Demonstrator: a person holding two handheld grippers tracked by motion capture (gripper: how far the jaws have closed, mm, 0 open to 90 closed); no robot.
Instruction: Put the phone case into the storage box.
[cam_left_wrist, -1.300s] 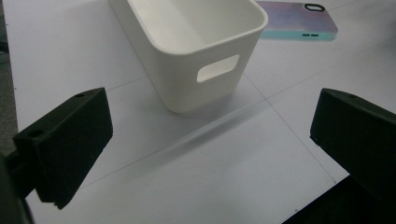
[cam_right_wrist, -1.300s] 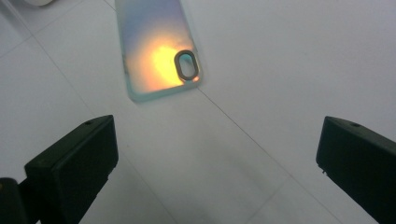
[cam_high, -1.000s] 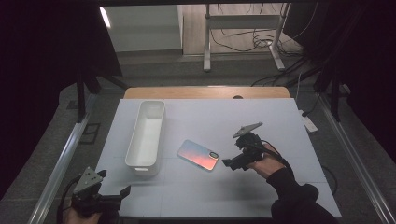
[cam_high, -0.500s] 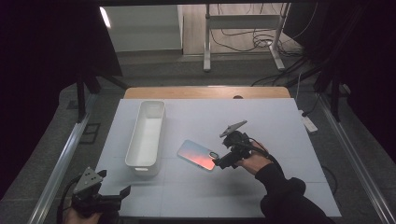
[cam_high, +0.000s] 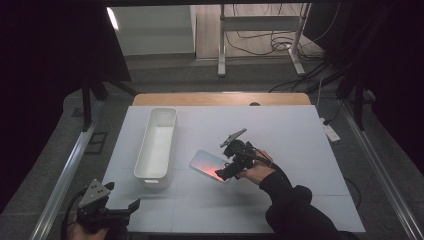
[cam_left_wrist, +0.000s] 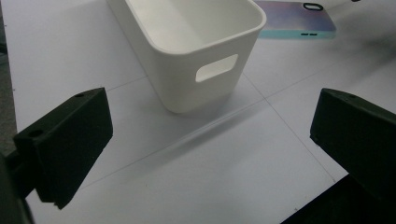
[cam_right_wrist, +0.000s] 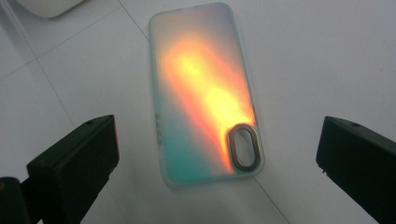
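My right gripper (cam_high: 231, 169) has swung in from the right over the last second and now sits right over the near end of the phone case (cam_high: 207, 163), at the middle of the high view. That puts me at the reach-and-line-up step, I'd say: the pick is about to start, nothing lifted yet. In the right gripper view the phone case (cam_right_wrist: 205, 93) lies flat on the white table (cam_right_wrist: 327, 56), centred between my jaws, its camera cutout toward the bottom of the frame. The jaws stand wide apart, holding nothing, clear of both long edges.

My left gripper (cam_high: 107, 210) hasn't budged from the lower left of the high view, jaws spread wide and empty.

The white bin (cam_high: 157, 142) stands left of centre, just beside the case but not touching. From the left gripper view the white bin (cam_left_wrist: 196, 42) fills the top, and what I can see of its inside is bare. The likely drop spot, I reckon.
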